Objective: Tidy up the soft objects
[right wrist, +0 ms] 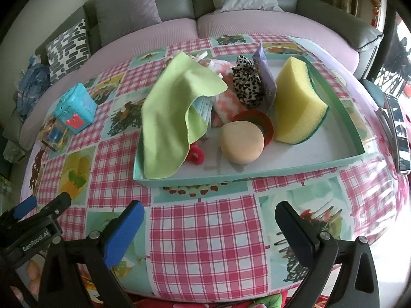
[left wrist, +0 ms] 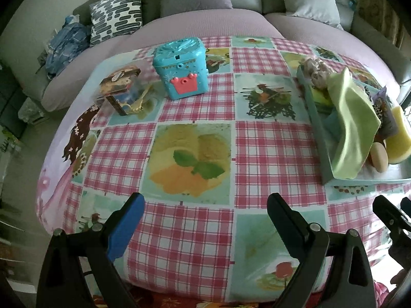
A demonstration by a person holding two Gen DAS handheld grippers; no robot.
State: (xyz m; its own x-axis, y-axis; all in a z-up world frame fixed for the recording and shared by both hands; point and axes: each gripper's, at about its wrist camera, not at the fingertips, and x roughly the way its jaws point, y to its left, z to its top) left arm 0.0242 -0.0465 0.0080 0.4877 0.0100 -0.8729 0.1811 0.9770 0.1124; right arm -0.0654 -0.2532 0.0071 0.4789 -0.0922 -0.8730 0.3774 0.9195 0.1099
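While heaped in one teal tray [right wrist: 355,131] at frame centre: one green cloth [right wrist: 169,107] draped over its left rim — half hiding a blue item beneath, one yellow sponge [right wrist: 298,100], one beige puff [right wrist: 242,142]. Below, left gripper [left wrist: 205,220] and right gripper [right wrist: 209,227], both spread wide, holding nothing, over bare checked tablecloth [right wrist: 203,243].

Ahead of the left claw [left wrist: 205,202] lies bare tablecloth [left wrist: 195,133]; farther on, a blue box [left wrist: 181,68] stands slightly left and a small clear case [left wrist: 122,91] further left. The tray [left wrist: 317,128] blocks its right side. Ahead of the right claw [right wrist: 209,211] a strip of cloth, then the tray's low wall [right wrist: 257,174]. Inside, a green cloth [right wrist: 170,118] drapes over the left wall, a round puff [right wrist: 241,142] sits centre, a sponge [right wrist: 298,102] right; the near-right floor is bare.
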